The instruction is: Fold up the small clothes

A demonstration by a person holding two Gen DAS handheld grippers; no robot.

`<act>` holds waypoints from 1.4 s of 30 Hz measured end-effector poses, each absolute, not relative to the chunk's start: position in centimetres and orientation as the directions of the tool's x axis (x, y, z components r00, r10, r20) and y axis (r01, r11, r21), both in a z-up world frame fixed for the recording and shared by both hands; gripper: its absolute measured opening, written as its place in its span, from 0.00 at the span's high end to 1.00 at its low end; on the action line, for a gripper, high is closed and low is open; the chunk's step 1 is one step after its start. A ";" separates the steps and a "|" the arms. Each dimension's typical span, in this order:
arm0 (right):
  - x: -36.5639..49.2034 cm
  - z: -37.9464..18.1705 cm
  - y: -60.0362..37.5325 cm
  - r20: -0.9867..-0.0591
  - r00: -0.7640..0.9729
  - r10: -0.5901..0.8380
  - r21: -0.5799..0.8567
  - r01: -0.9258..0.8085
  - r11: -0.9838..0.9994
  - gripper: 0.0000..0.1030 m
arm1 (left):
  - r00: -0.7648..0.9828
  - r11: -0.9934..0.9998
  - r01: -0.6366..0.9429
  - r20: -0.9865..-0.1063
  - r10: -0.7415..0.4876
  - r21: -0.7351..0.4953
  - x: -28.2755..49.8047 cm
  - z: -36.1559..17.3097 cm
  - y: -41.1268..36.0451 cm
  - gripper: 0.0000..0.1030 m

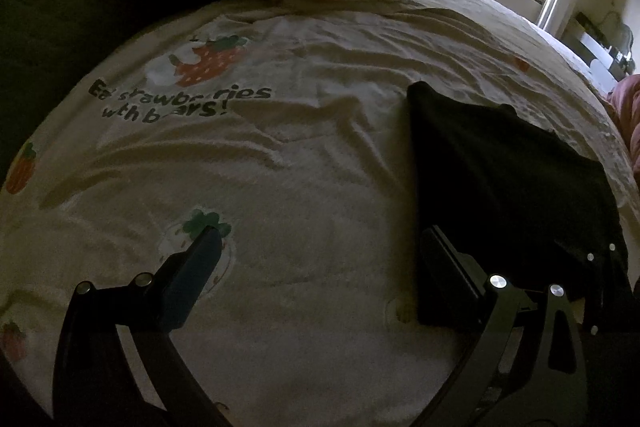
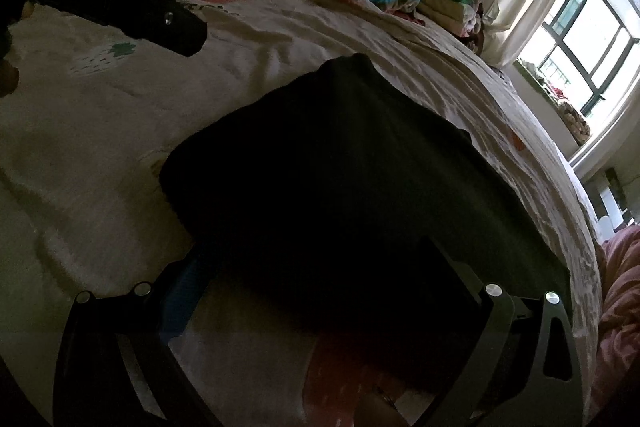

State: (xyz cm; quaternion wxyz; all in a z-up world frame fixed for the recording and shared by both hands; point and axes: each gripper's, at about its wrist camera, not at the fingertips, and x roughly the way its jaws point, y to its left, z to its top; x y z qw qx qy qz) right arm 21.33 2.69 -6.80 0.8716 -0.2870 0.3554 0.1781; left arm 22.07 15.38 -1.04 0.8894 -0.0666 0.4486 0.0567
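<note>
Two grippers gaping, left gripper [image 1: 320, 259], right gripper [image 2: 320, 267]; soft black garment [image 2: 340, 167], rumpled bedsheet [image 1: 280, 167]

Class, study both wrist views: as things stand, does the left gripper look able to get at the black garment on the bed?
Probably yes. The left gripper is open, and the black garment lies flat on the bedsheet right beside its right-hand finger. Nothing stands between them. The right gripper hovers over the same cloth, so they may crowd.

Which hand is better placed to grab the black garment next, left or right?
Right. The right tongs are open straddling the black garment; the left tongs, open too, mostly face bare bedspread.
</note>
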 end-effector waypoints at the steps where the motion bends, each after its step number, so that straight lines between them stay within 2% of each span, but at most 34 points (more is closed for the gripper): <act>1: 21.6 -6.9 2.8 -0.722 0.684 0.105 -0.375 -0.514 0.771 0.04 | 0.590 0.985 -0.158 -0.806 0.043 -0.063 22.3 -1.1 15.3 0.09; 17: 24.5 -7.1 2.9 -0.693 0.711 0.121 -0.373 -0.497 0.783 0.06 | 0.562 0.989 -0.141 -0.826 0.045 -0.042 25.5 -2.3 14.3 0.09; 18: 24.6 -7.0 2.8 -0.690 0.713 0.125 -0.367 -0.494 0.788 0.09 | 0.562 0.989 -0.139 -0.826 0.045 -0.041 25.7 -2.4 14.2 0.09; 19: 24.7 -6.8 2.5 -0.684 0.717 0.134 -0.354 -0.487 0.798 0.19 | 0.559 0.989 -0.138 -0.828 0.043 -0.043 25.9 -2.5 14.1 0.09; 21: 24.7 -6.4 2.2 -0.670 0.728 0.143 -0.344 -0.475 0.810 0.28 | 0.555 0.989 -0.140 -0.831 0.032 -0.056 26.4 -2.6 14.2 0.09; 23: 24.4 -5.8 1.7 -0.651 0.741 0.164 -0.326 -0.469 0.821 0.41 | 0.550 0.986 -0.141 -0.835 0.004 -0.089 26.9 -2.7 14.2 0.09; 25: 24.2 -5.1 1.2 -0.637 0.745 0.197 -0.293 -0.471 0.832 0.61 | 0.547 0.983 -0.138 -0.837 -0.029 -0.124 27.4 -2.7 14.1 0.09; 27: 23.8 -4.3 0.8 -0.615 0.757 0.222 -0.269 -0.465 0.844 0.73 | 0.541 0.977 -0.133 -0.838 -0.068 -0.165 27.9 -2.7 13.9 0.09; 31: 23.5 -3.7 -0.1 -0.603 0.760 0.243 -0.232 -0.458 0.858 0.79 | 0.529 0.959 -0.114 -0.833 -0.164 -0.261 29.3 -2.6 13.1 0.09; 35: 23.5 -3.3 -1.0 -0.605 0.748 0.272 -0.186 -0.465 0.865 0.80 | 0.515 0.920 -0.107 -0.813 -0.273 -0.377 30.8 -2.9 12.7 0.09; 42: 23.4 -3.0 -1.6 -0.610 0.731 0.306 -0.139 -0.479 0.867 0.80 | 0.495 0.867 -0.125 -0.787 -0.367 -0.483 32.6 -3.2 12.3 0.09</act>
